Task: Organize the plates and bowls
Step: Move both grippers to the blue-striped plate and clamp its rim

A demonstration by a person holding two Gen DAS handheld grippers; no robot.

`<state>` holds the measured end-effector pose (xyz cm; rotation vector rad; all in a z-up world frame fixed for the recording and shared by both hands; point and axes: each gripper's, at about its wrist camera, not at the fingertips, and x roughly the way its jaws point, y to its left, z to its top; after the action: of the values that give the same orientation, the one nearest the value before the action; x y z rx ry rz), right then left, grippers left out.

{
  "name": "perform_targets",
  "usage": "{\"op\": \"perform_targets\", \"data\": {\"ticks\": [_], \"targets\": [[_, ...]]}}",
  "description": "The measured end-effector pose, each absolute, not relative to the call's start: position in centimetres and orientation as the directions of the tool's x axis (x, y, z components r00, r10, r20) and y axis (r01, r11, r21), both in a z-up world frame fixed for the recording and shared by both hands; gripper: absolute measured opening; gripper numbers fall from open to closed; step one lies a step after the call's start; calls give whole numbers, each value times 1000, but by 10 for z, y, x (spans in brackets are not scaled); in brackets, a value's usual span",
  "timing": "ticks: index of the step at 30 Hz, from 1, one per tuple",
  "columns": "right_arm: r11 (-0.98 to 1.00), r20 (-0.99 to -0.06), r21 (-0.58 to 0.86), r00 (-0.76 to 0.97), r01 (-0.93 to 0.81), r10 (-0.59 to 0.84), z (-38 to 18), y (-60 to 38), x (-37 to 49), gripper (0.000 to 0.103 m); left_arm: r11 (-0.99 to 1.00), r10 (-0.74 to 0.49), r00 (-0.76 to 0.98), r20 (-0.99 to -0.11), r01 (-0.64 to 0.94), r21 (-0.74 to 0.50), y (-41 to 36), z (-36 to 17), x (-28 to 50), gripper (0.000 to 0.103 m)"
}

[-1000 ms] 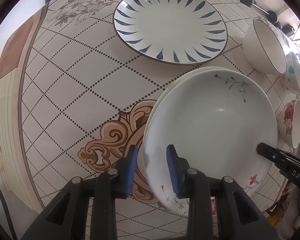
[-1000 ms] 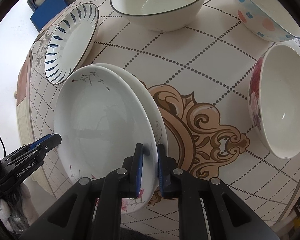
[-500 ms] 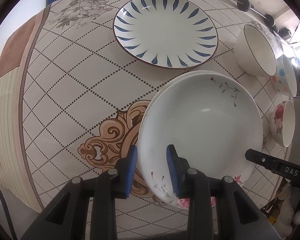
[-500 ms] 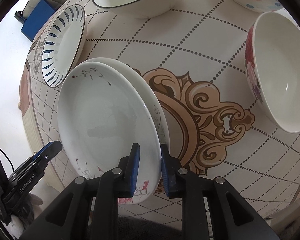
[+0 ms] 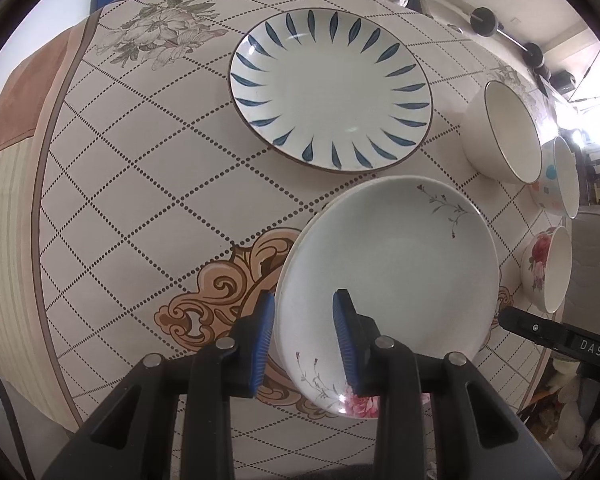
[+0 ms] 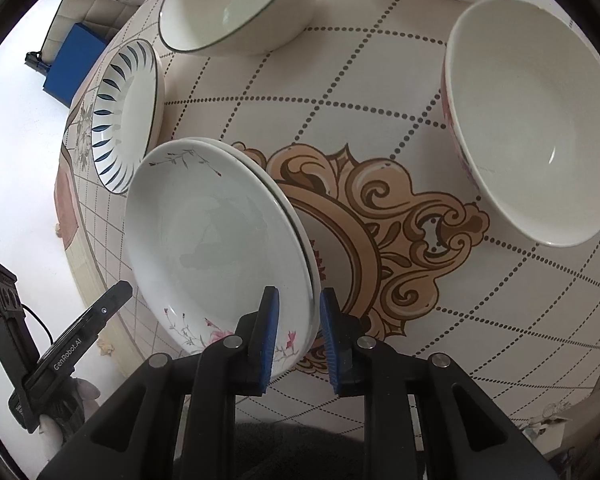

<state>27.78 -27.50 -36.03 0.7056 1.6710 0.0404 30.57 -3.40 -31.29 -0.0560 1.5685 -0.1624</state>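
Patterned tablecloth [image 5: 140, 208] under stacked floral plates [image 5: 388, 280], left claw [image 5: 302, 344] and opening right claw [image 6: 298, 340] both loosely astride their rims.

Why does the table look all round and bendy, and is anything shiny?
Left wrist view: the fisheye lens bends the flat tablecloth into a dome, and glare glints on the blue-striped plate. Right wrist view: same bulging, with dark corners; a small highlight shines inside the white bowl, and a faint grey reflection sits on the floral plate.
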Motion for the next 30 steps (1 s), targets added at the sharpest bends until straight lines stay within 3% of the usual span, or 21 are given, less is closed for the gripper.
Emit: {"op": "perform_targets", "data": {"ticks": [2,4,11,18,21,24,30], "targets": [[804,-882,428,-3,413,471,-349,-275,290,52,984,-167,1,-986,57,-167,-30,-308,321,37],[784,-867,475,57,399,496,-337,-272,306,81,984,-176,3,-984,34,-176,-24,-305,339,38],[791,-845,529,105,307,524,-316,-231,379,82,977,-203,40,-978,-53,-205,5,-305,406,38],[852,-893,446,70,273,445,-341,-201,440,81,968,-236,-5,-972,-86,-235,21,-343,467,38],[855,-900,427,45,294,434,-359,-199,455,75,968,-241,-26,-970,-73,-239,20,-357,485,38],[872,-913,398,32,283,406,-367,-194,466,63,969,-247,-43,-968,-42,-245,13,-367,496,37],[910,-941,327,-2,256,338,-371,-183,477,60,966,-258,-73,-964,8,-259,-2,-380,501,37]]}}
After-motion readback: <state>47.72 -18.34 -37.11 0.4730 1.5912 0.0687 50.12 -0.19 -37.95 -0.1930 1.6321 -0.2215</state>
